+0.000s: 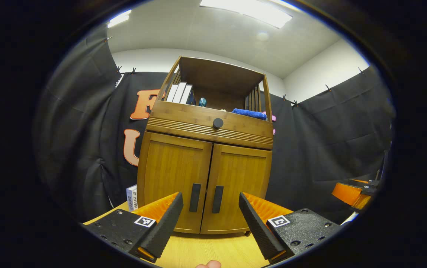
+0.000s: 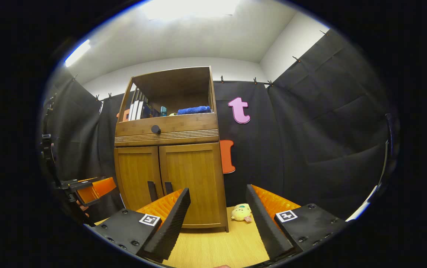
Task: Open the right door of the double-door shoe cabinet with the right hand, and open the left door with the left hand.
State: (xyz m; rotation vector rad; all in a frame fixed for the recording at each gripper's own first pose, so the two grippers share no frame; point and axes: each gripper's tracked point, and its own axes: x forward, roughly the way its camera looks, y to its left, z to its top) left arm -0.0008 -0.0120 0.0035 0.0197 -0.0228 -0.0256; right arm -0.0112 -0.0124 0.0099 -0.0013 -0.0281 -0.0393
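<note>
A wooden shoe cabinet (image 1: 206, 149) stands ahead on the table, both lower doors shut. The left door (image 1: 174, 178) and right door (image 1: 241, 186) each carry a dark vertical handle (image 1: 195, 197) (image 1: 217, 199) by the centre seam. My left gripper (image 1: 210, 227) is open, a short way in front of the handles, holding nothing. In the right gripper view the cabinet (image 2: 169, 156) sits to the left, its right door (image 2: 193, 182) and handles (image 2: 168, 187) shut. My right gripper (image 2: 217, 219) is open and empty, off to the cabinet's right front.
The open top shelf holds books (image 1: 179, 93), a blue cloth (image 1: 249, 113) and a small teal item. A drawer knob (image 1: 218, 123) sits above the doors. A small plush toy (image 2: 241, 213) lies on the table (image 2: 213, 245) right of the cabinet. A box (image 1: 132, 197) stands at its left.
</note>
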